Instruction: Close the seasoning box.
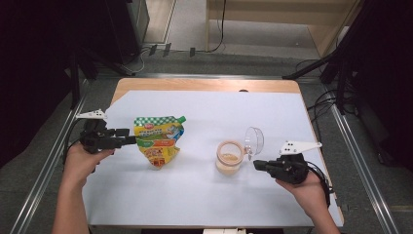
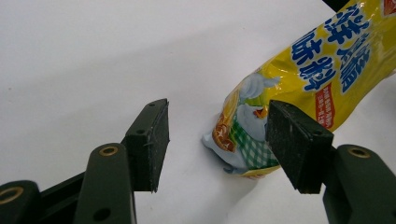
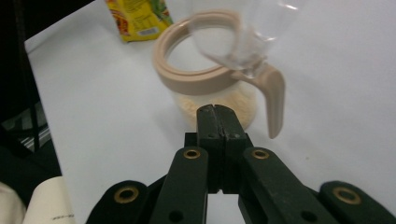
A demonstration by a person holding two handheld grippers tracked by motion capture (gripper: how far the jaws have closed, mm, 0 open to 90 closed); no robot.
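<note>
Closed right gripper (image 3: 215, 108) nears the open-lidded beige jar (image 3: 212, 81); left gripper (image 2: 217, 142) gapes around the yellow pouch (image 2: 299, 79).

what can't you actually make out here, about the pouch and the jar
- Pouch, left gripper view: top cut off by the frame edge; one finger covers part of the print.
- Pouch print, high view: too small to read.
- Jar, right gripper view: clear flip lid blurred; shut right gripper hides the lower front.
</note>
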